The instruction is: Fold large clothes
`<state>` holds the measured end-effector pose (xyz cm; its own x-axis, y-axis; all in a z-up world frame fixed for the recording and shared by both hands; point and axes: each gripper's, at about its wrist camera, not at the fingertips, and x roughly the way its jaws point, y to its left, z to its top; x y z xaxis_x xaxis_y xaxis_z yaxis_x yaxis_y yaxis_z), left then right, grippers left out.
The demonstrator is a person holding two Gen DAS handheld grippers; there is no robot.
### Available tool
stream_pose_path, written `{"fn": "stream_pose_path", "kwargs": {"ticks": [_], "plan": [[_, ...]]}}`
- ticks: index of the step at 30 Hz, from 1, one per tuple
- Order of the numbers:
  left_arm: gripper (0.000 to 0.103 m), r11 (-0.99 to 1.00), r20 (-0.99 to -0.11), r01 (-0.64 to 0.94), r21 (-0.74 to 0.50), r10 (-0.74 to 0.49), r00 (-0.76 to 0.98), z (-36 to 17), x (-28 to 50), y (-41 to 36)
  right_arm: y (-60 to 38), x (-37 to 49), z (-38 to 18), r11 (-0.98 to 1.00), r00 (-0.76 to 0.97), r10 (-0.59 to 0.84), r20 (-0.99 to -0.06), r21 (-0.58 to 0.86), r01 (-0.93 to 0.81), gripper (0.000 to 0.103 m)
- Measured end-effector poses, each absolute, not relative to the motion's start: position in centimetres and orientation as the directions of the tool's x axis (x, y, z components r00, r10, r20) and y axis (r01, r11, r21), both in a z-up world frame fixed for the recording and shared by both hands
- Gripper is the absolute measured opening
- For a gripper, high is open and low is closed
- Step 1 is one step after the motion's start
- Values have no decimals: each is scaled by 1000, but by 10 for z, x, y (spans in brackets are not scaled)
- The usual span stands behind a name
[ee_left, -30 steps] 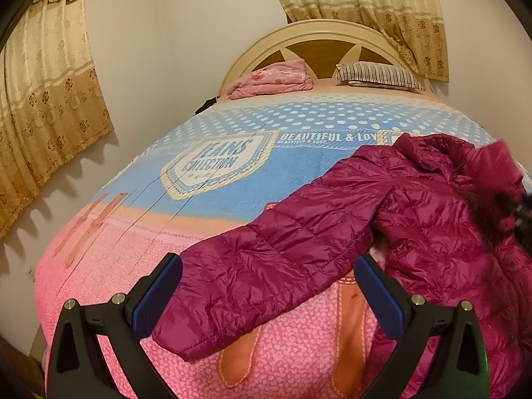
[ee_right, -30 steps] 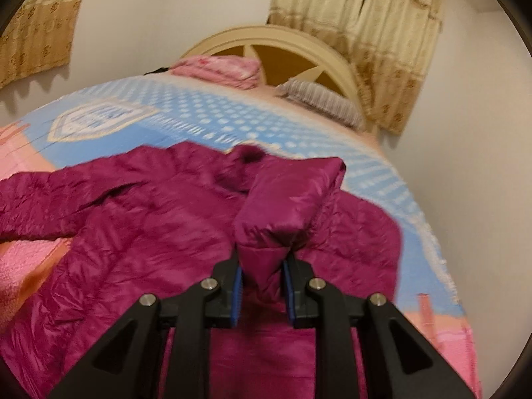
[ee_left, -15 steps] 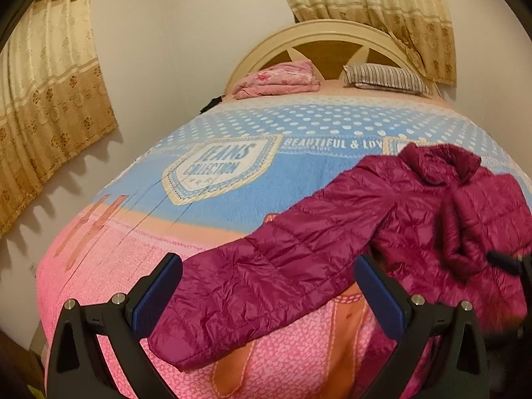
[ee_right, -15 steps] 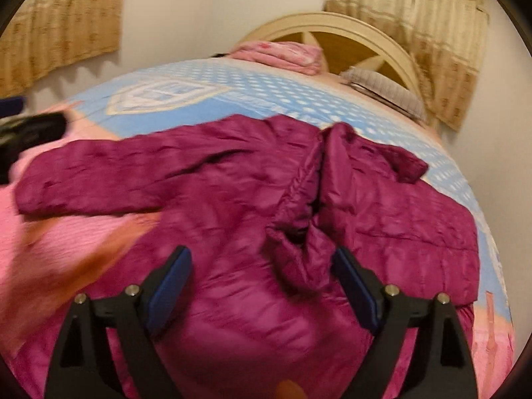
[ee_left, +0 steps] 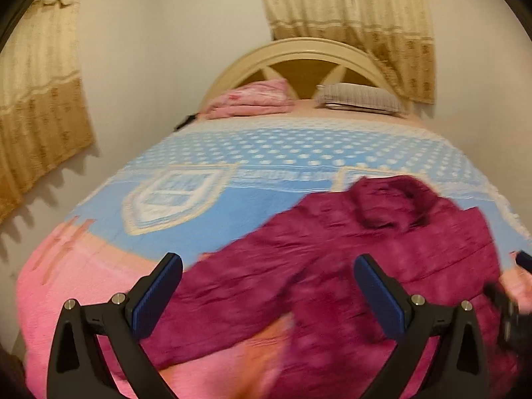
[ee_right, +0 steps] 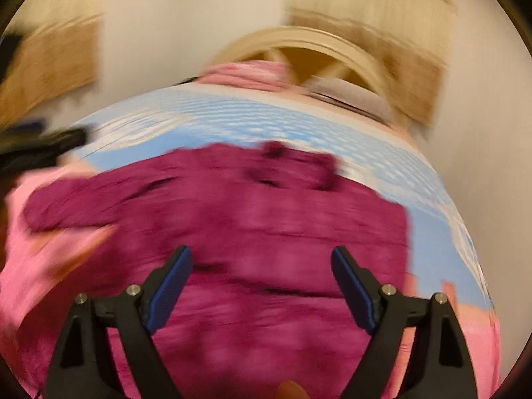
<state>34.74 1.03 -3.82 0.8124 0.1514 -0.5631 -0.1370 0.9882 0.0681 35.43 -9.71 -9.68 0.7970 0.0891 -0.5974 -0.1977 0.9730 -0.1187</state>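
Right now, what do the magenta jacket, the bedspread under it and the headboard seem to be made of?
Magenta jacket: probably thin synthetic shell with light padding; stitched rows and a slight sheen, though blur softens it.
Bedspread: looks like soft woven or plush cloth, matte, with a printed blue dotted and pink pattern.
Headboard: seems wood or board, a cream painted arch with spokes over tan panels; smooth finish.

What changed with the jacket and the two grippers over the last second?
The right gripper let go of the jacket: a second ago it pinched a bunched fold, and its jaws have just been opening, with nothing clamped now. The lifted part dropped, so the jacket lies flatter on the bed. The left gripper stayed open and empty. The pillows have not moved.
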Motion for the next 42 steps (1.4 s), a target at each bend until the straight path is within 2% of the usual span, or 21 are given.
{"fn": "stream_pose_path", "kwargs": {"ticks": [3,6,10,12,18,26,37,42], "plan": [[102,988,-553,-128,86,155,818,-47,373,-21,-166,393,-95,998,810,-34,-585,-58,0,87],[102,977,-569,-163,139,213,794,-75,401,-39,-198,423,-103,996,807,-82,-585,-22,86,87],[102,953,-594,-187,241,297,747,-119,428,-47,-202,454,-126,997,782,-37,-622,25,67,87],[102,953,-630,-192,235,300,717,-136,435,-40,-197,463,-139,998,772,-24,-636,26,52,87],[102,942,-652,-217,255,334,681,-165,439,-22,-202,470,-171,998,737,-13,-676,40,55,87],[102,951,-722,-245,191,305,621,-185,450,3,-201,463,-188,998,724,-36,-689,6,55,87],[102,948,-731,-238,210,314,606,-194,460,-3,-193,474,-206,997,658,-75,-749,-53,54,89],[102,955,-745,-235,182,290,600,-196,461,2,-194,472,-201,996,643,-84,-761,-59,61,88]]}}
